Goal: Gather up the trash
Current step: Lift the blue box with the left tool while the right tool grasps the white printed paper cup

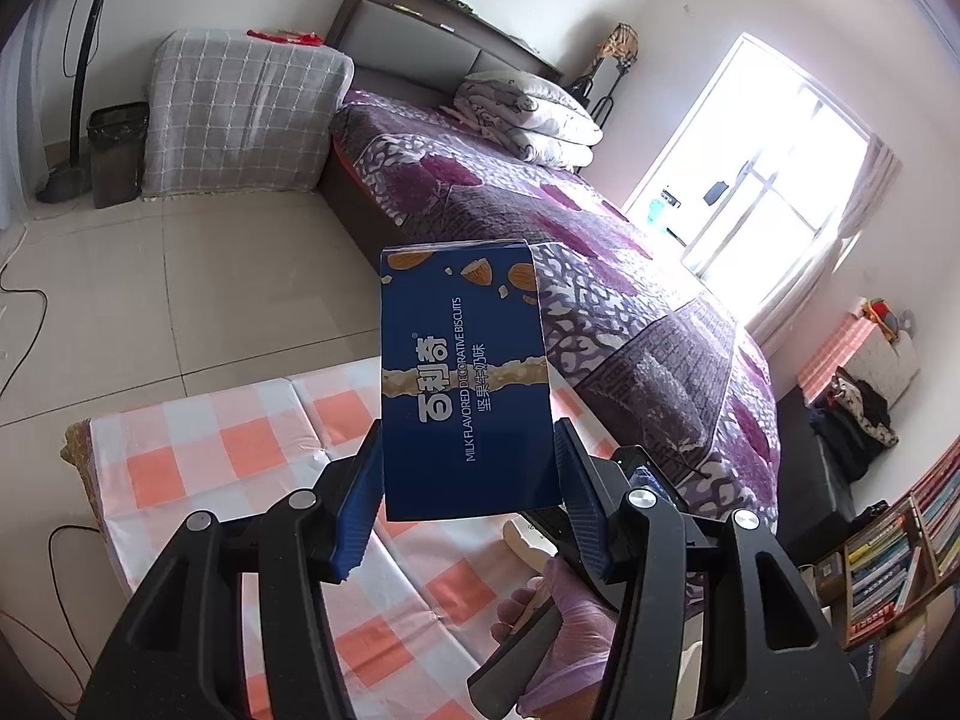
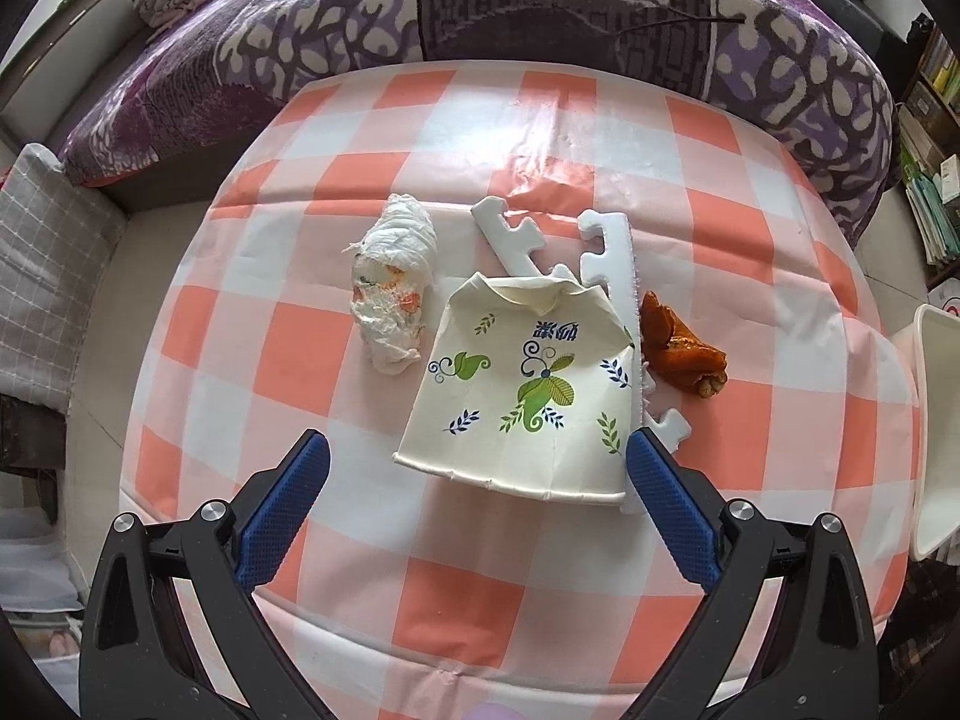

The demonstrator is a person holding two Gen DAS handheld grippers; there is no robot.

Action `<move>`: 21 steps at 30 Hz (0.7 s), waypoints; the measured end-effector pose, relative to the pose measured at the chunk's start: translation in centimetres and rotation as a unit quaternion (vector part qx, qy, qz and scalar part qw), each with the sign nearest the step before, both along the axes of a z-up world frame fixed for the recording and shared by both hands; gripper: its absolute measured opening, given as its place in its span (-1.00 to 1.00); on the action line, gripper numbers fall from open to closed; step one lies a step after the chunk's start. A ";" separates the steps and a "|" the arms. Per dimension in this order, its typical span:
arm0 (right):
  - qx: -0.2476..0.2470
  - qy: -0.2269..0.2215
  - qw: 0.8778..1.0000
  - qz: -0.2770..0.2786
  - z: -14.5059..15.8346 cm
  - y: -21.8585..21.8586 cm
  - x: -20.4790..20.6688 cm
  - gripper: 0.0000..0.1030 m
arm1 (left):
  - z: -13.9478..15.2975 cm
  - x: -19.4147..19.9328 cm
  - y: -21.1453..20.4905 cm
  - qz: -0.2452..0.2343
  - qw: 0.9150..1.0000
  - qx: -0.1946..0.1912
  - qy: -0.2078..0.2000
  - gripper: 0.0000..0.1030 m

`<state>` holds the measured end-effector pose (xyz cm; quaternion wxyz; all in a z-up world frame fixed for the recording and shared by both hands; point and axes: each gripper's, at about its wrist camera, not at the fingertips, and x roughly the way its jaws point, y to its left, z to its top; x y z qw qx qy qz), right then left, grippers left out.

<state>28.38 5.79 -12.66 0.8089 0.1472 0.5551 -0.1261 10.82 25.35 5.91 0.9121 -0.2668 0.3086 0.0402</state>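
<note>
1. Up front, we see the left tongs (image 1: 468, 468) clamped part-open on a blue biscuit box (image 1: 465, 384), held above the checked worktop (image 1: 198, 438).
2. Right tongs (image 2: 477, 462) gape wide, gripping nothing, over a crushed paper cup (image 2: 522, 396).
3. Crumpled tissue (image 2: 393, 291) lies left of the cup; orange peel (image 2: 681, 348) right; white foam strips (image 2: 606, 252) behind.
</note>
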 end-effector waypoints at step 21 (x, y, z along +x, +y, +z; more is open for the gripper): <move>-0.070 -0.049 0.993 0.083 1.1 1.4 0.2 -0.03 | -0.6 0.9 -0.6 -0.006 1.000 -0.002 0.009 0.05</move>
